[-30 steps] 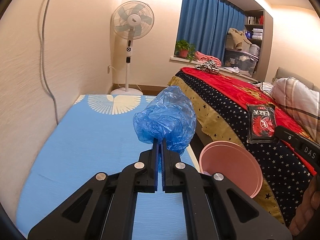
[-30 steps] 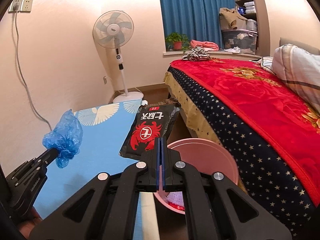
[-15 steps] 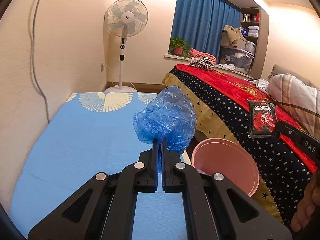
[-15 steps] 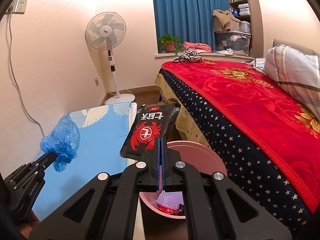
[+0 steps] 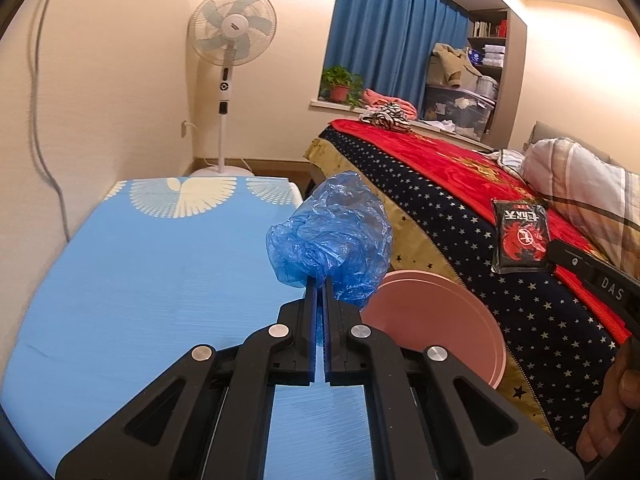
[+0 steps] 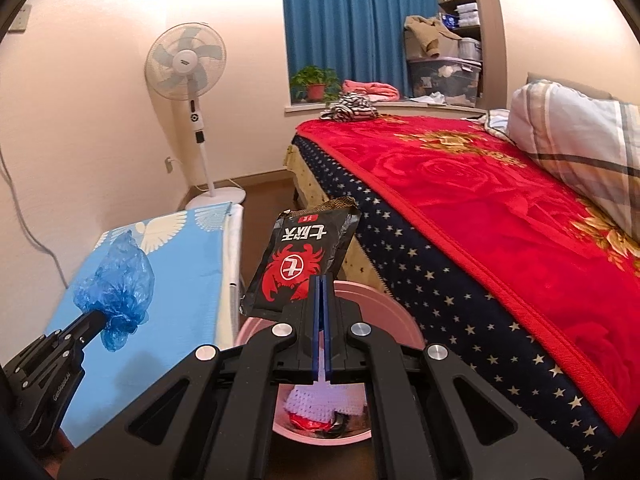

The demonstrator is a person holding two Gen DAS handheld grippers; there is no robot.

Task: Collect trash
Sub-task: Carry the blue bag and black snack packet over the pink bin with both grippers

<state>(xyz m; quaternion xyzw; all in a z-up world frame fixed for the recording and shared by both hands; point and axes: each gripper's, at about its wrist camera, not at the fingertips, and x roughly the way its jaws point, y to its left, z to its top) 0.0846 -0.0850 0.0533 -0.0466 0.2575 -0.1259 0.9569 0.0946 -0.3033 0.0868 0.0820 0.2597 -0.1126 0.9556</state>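
Left tongs [image 5: 319, 286] clamped on blue bag [image 5: 332, 236], beside pink bin [image 5: 440, 320].

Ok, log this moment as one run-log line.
left gripper: shut on blue plastic bag | right gripper: shut on black snack packet | pink bin: below both, holds trash

left gripper [image 5: 319, 286] clamped tight, right gripper [image 6: 322, 280] clamped, both angled downward

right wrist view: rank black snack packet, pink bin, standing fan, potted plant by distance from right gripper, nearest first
1. black snack packet: pinched in the right gripper.
2. pink bin: just below and behind the fingers.
3. standing fan: on the floor at the left wall.
4. potted plant: on the far window sill.
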